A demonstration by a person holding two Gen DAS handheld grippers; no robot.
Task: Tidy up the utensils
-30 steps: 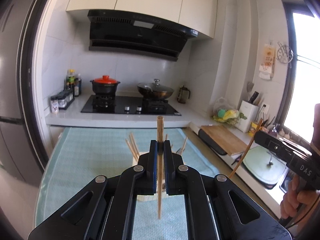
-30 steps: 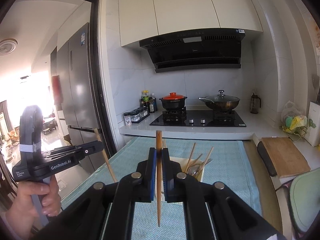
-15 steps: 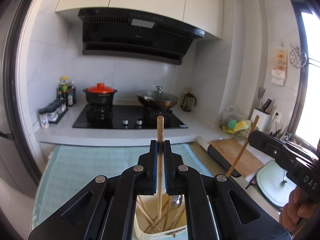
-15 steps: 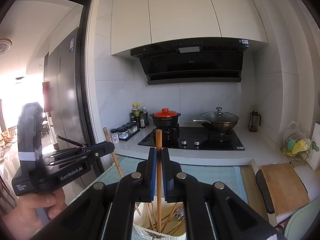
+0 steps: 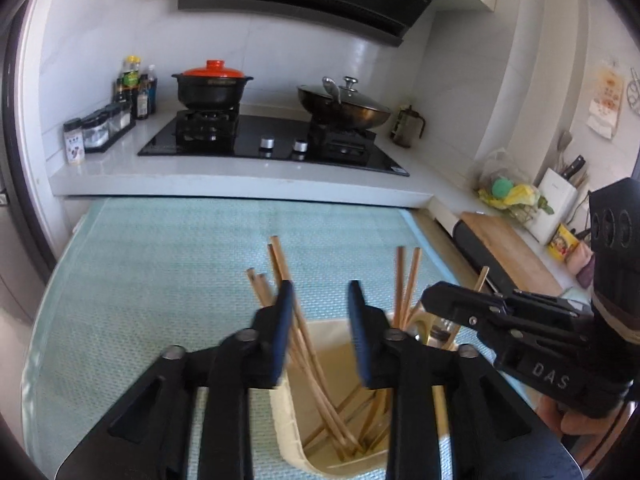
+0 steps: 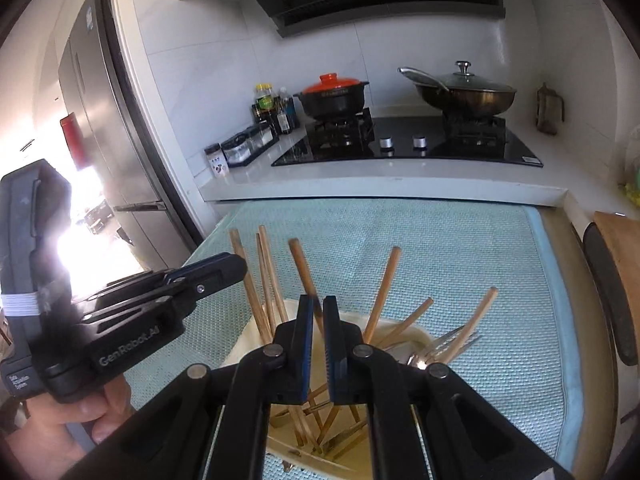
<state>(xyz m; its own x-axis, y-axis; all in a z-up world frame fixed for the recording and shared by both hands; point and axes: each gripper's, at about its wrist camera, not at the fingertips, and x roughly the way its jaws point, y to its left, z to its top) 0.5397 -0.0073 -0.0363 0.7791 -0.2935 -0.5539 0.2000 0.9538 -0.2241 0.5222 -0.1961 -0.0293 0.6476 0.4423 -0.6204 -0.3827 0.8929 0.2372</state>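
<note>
Fingers of the left black two-finger gripper are spread wide and hold nothing, angled down over the cream open-topped utensil holder on the pale blue woven mat. Wooden chopsticks lean inside the holder, fanned outward, with metal forks at its right side; the right black gripper tilts down over the same holder, its blue-edged pads nearly together, and whether they pinch a chopstick cannot be told

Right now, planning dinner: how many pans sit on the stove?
2: a red-lidded pot on the left of the stove, and a glass-lidded wok on its right. None looks hidden.
</note>
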